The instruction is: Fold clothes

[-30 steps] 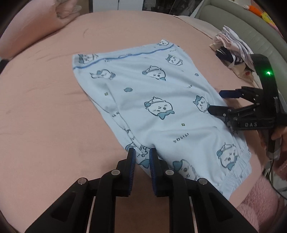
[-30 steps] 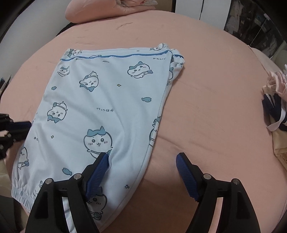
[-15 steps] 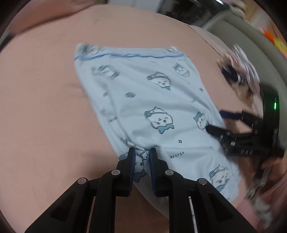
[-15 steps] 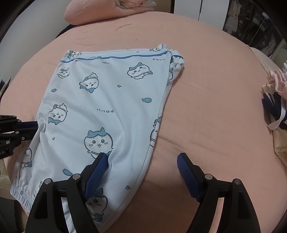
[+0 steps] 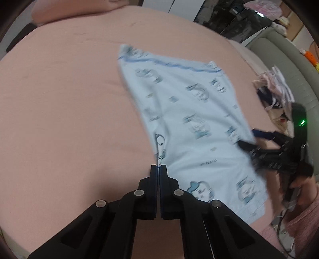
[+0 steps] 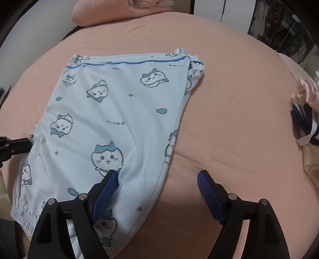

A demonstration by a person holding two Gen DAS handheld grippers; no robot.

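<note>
L gripper (image 5: 159, 167): jaws pinched tight on a small tuck of the pale-blue printed pyjama shorts (image 6: 111, 123) at their side edge, about mid-length; the pinched bit stands up in a thin ridge straight ahead of the tips. R gripper (image 6: 158, 179): jaws spread wide, gripping nothing. Its L finger (image 6: 108, 183) lies on the cloth nr the opposite side edge, its R finger (image 6: 207, 186) over bare pink bedsheet (image 6: 239, 89), so that edge runs between the two.

Key relation: the shorts run lengthways away from both grippers, the gathered elastic end nearest and the blue-piped end farthest. The grippers flank the cloth on opposite long sides, roughly level w/ each other. L has the hold; R's gap straddles its edge, so closing there looks like what's wanted before any lengthwise fold. Judgement only.

Hard to read: L wrist view is smeared w/ motion blur, print barely legible. Can't tell how many layers L has pinched. Near elastic end partly behind R gripper body. Heap of other clothes (image 6: 307, 111) well off to R's right, cut by frame edge. Pink pillow (image 6: 123, 12) beyond the far end.
</note>
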